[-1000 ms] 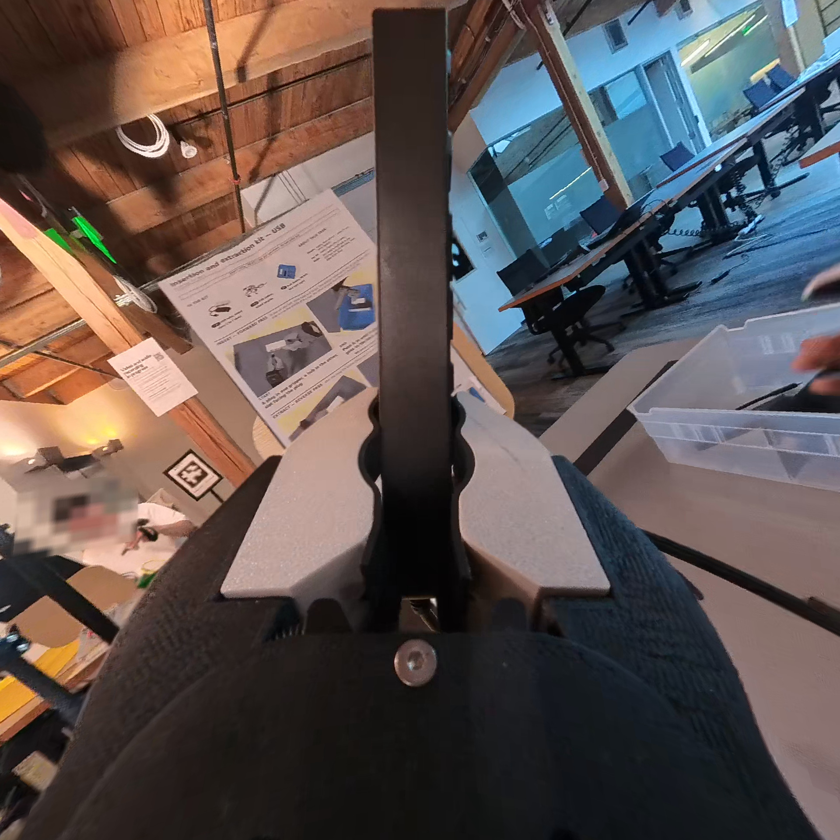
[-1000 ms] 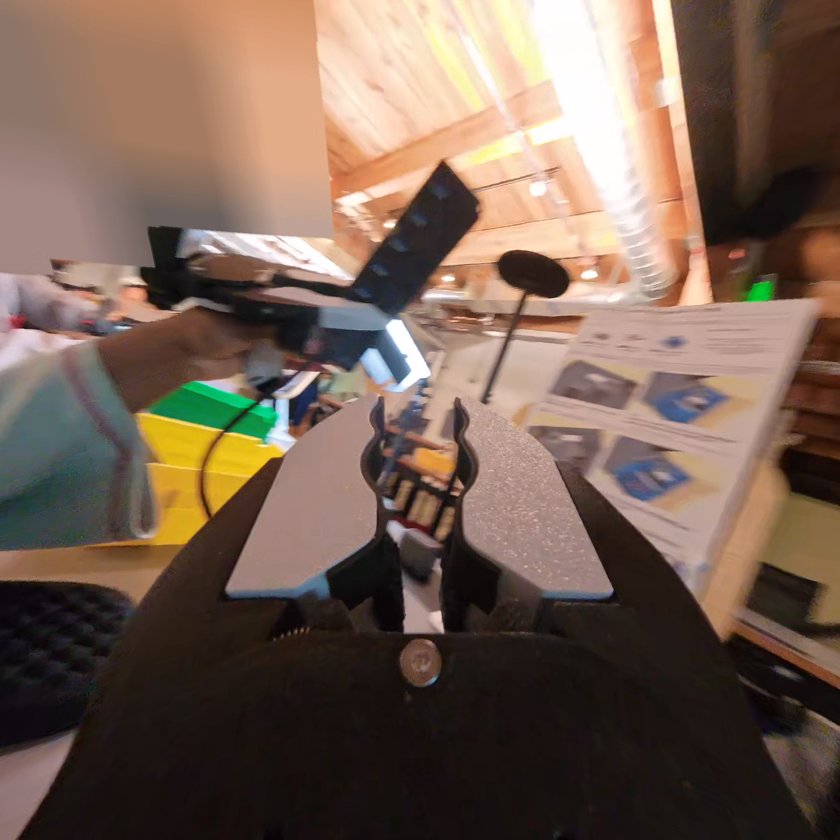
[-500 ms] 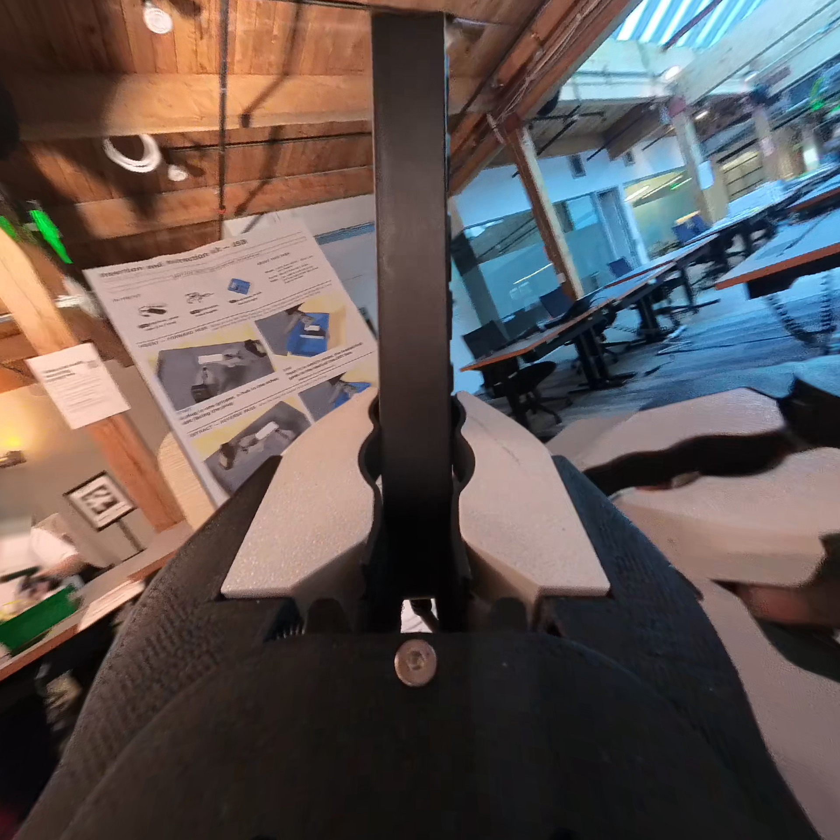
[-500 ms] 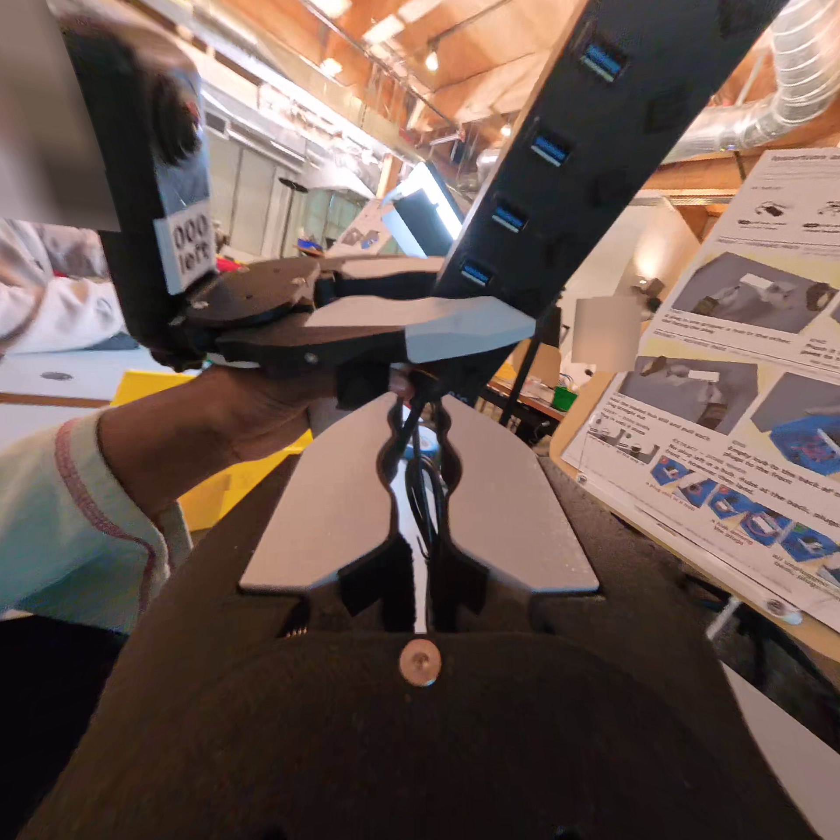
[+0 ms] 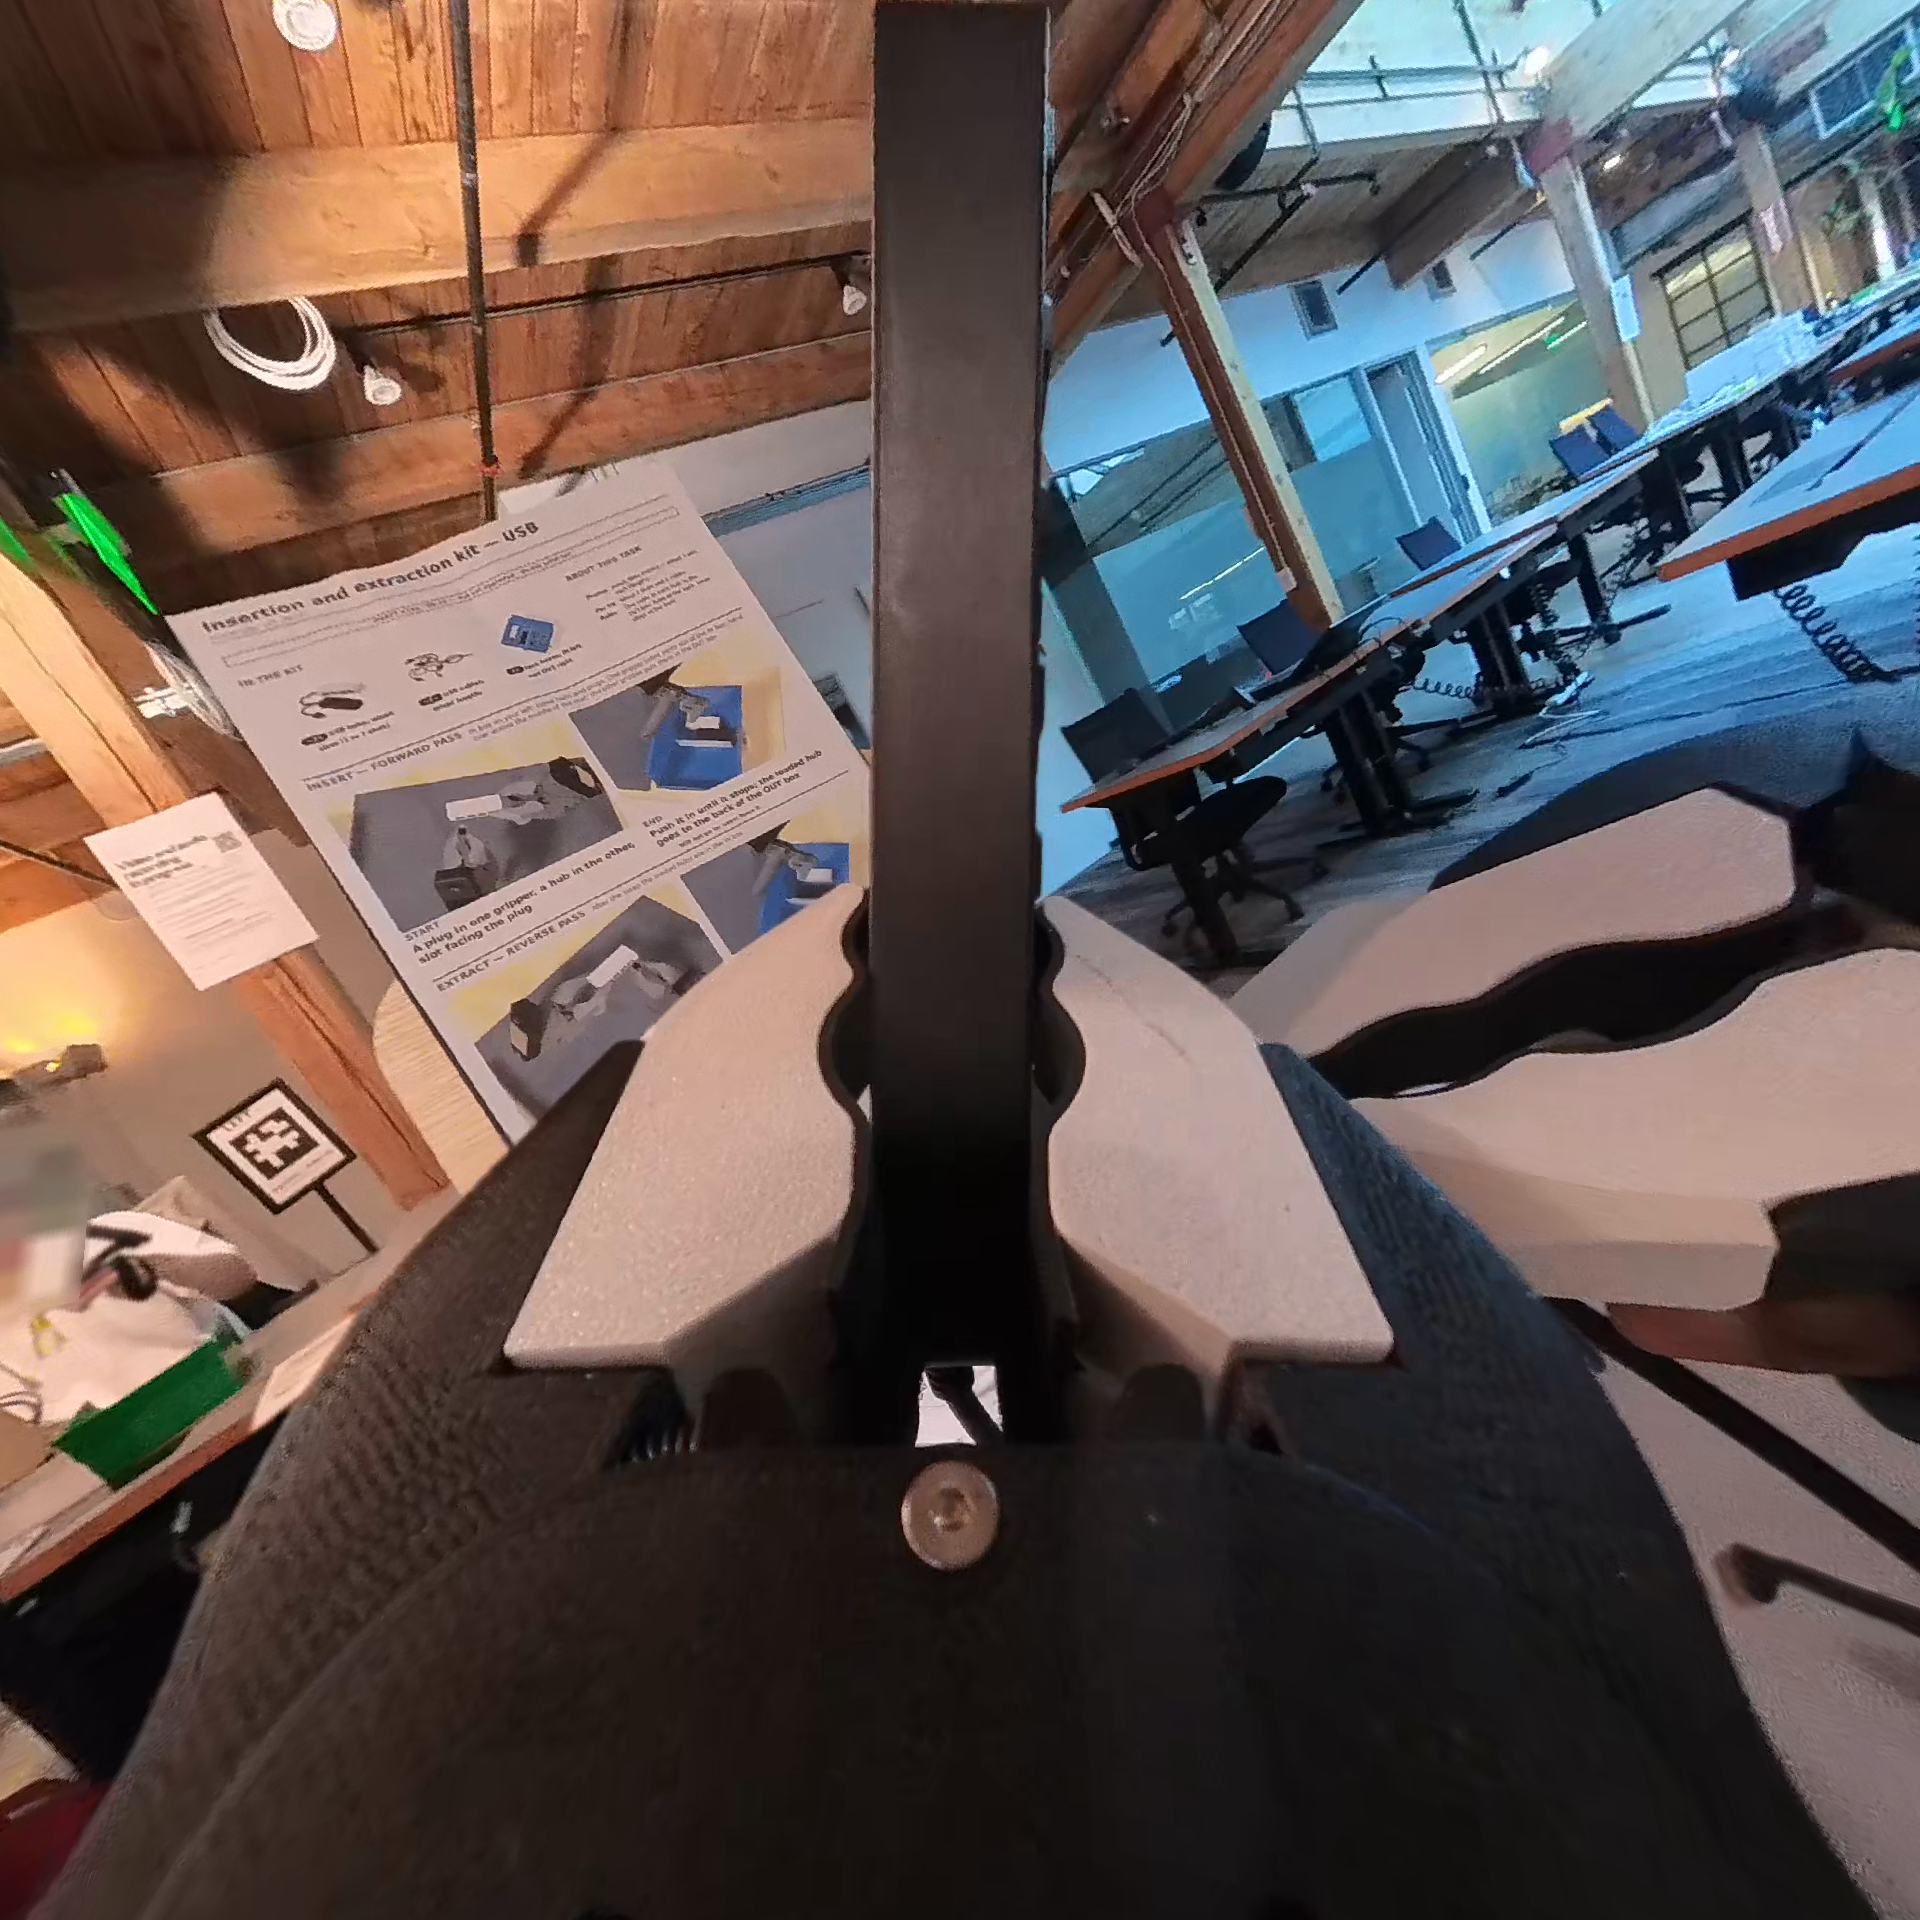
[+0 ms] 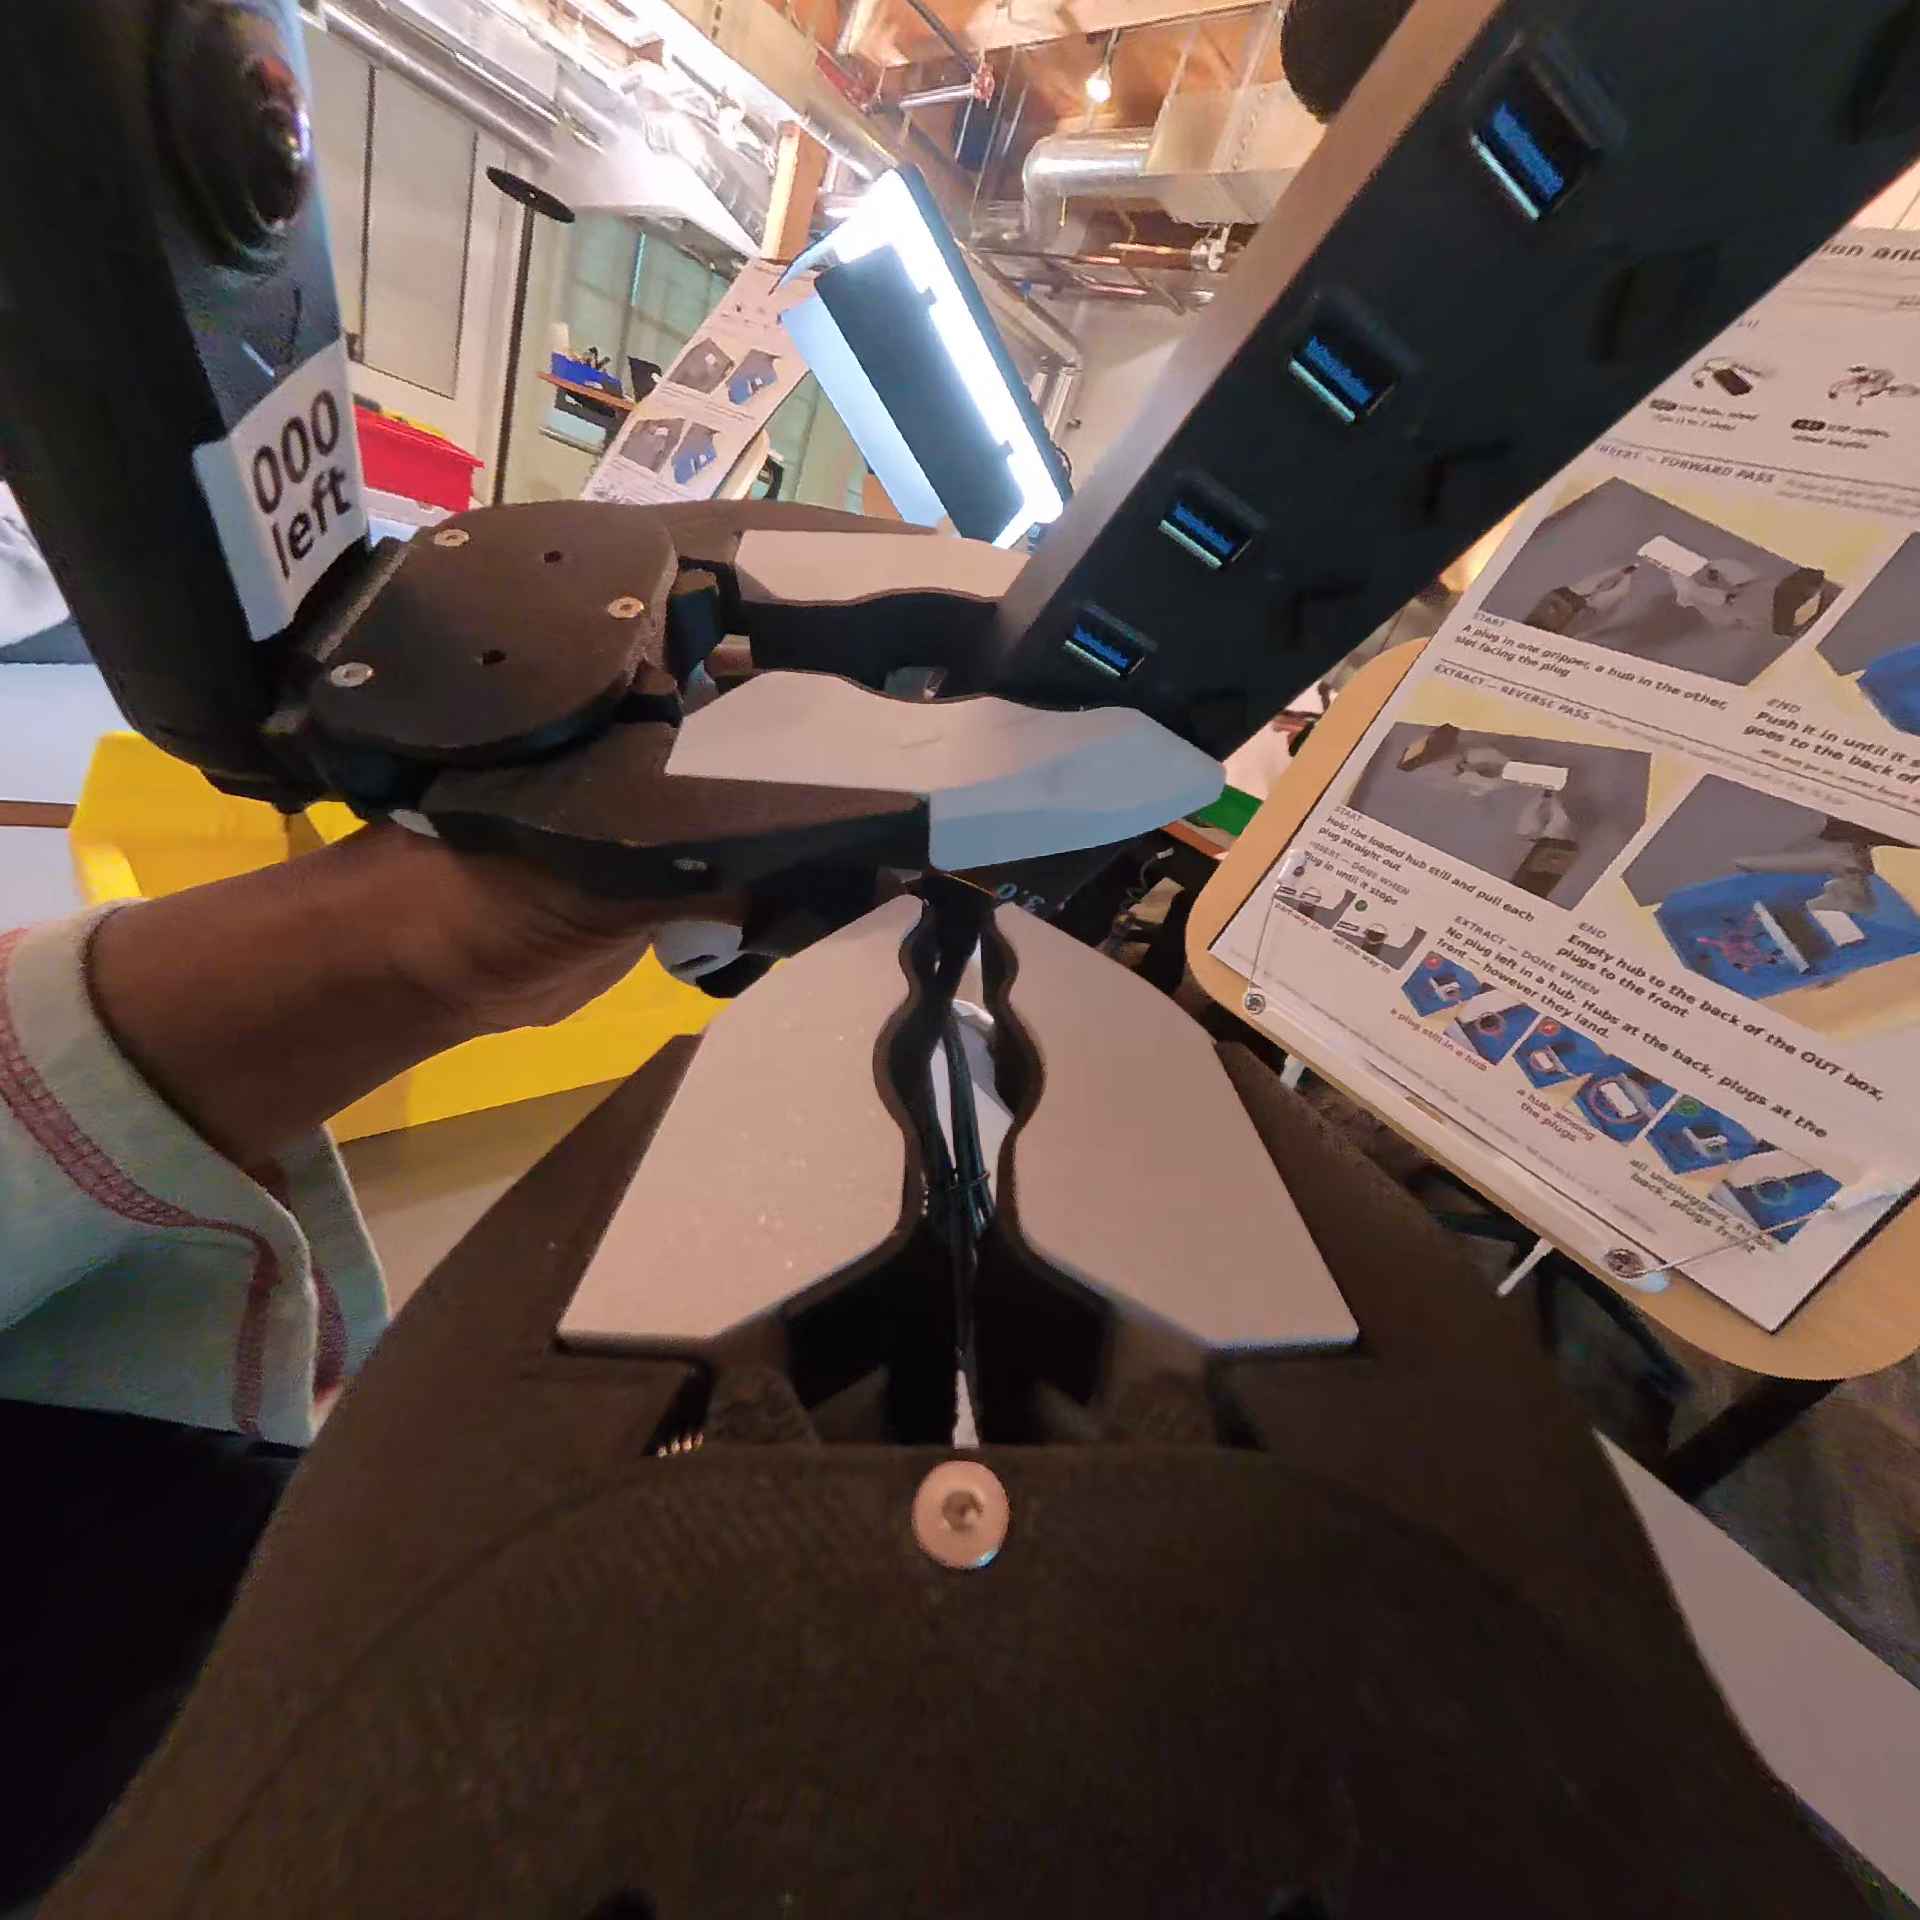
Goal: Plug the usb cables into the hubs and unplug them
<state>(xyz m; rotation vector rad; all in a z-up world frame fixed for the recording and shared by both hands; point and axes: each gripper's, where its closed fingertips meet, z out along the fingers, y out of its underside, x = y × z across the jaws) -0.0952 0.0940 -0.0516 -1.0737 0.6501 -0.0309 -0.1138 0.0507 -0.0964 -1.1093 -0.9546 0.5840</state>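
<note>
Left tool (image 6: 1039, 686) clamped on black hub (image 6: 1351, 395), ports turned toward right tool (image 6: 951, 940), nearly closed around thin black cable (image 6: 961, 1122), for insertion.

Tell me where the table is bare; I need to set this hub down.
Bare grey table lies right of the left claw, crossed only by a thin black cable. Another strip runs between the yellow bin and the right claw. Under the hub it is crowded.

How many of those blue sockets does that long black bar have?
4 show on the black hub, in a row from near the left gripper upward. More may lie past the frame's edge.
</note>
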